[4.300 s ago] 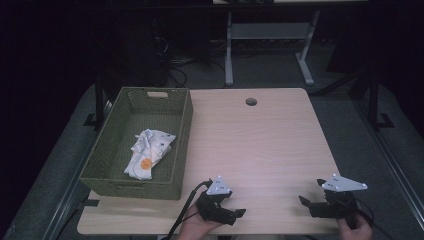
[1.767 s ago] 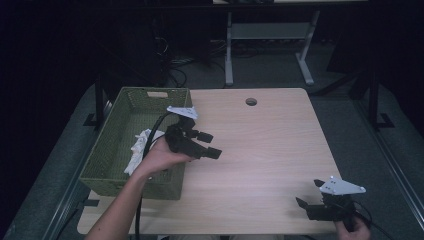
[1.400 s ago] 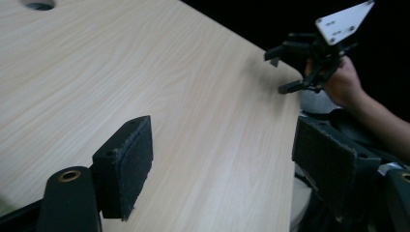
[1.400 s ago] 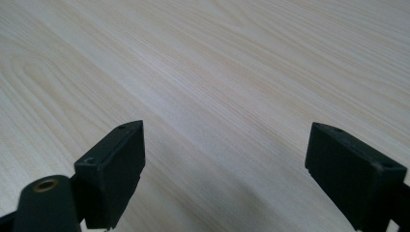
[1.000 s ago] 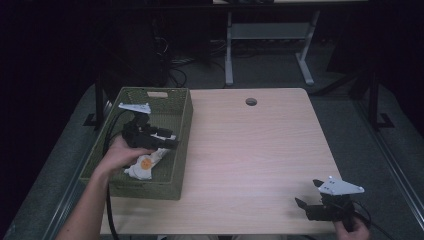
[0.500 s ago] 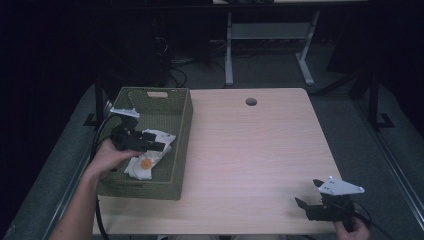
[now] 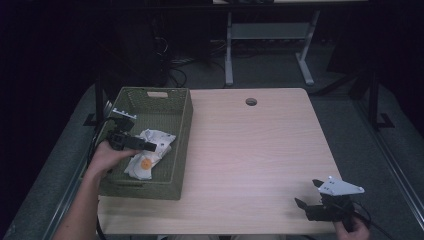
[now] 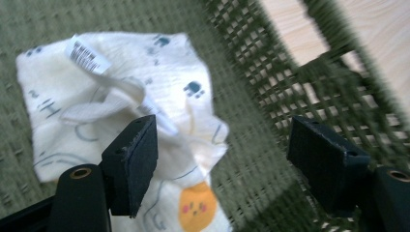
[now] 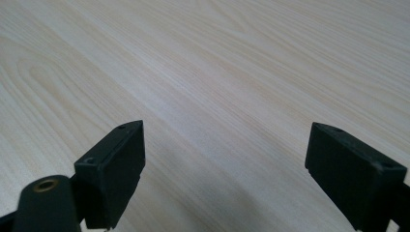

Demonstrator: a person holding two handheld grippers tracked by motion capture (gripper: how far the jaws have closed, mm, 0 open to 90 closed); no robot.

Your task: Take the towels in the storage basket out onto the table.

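Observation:
A white baby cloth (image 7: 152,142) with small prints, an orange face and a label lies crumpled on the floor of a green woven basket (image 7: 183,131). My left gripper (image 7: 148,146) is down inside the basket just over the cloth (image 8: 121,77), which lies partly between its fingers. That left gripper (image 8: 222,145) is open; its jaws have just been closing slightly and do not press on the cloth. My right gripper (image 7: 307,193) rests near the table's front right corner. In its own view the right gripper (image 9: 227,145) stands wide open over bare wood.
The basket sits on the left part of a light wooden table (image 7: 250,150), its right wall (image 8: 309,72) close beside my left gripper. A round cable hole (image 7: 251,101) is near the far edge. A grey desk frame (image 7: 265,35) stands behind on dark floor.
My left gripper has sunk lower into the basket and shifted toward the front, ending right over the cloth. The right gripper has stayed put.

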